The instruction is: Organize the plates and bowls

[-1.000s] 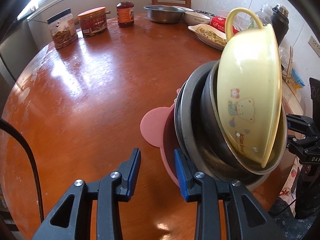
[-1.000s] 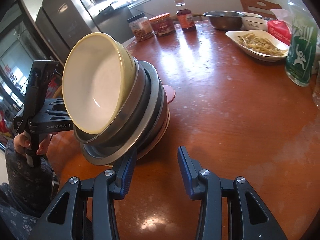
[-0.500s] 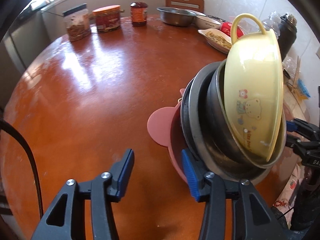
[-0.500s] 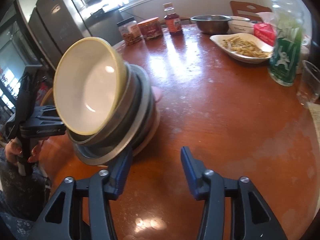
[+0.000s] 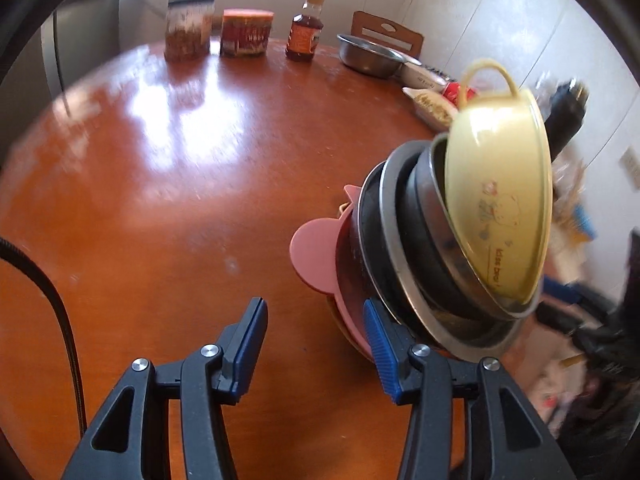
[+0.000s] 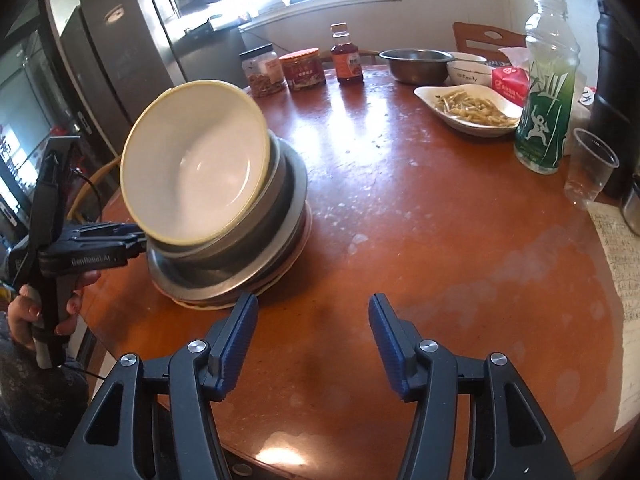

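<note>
Bowls point(image 6: 224, 216) stacked, tilted, at table point(image 6: 400, 240) edge; right gripper point(image 6: 312, 336) fingers opening, empty; left gripper point(image 5: 316, 344) fingers apart, empty. Level stack w/ care before moving.

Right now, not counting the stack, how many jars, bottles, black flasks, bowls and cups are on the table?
Jars: 2
Bottles: 2
Black flasks: 1
Bowls: 2
Cups: 1
Total: 8

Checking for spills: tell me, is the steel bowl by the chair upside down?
No, the steel bowl stands upright, its open mouth facing up.
</note>
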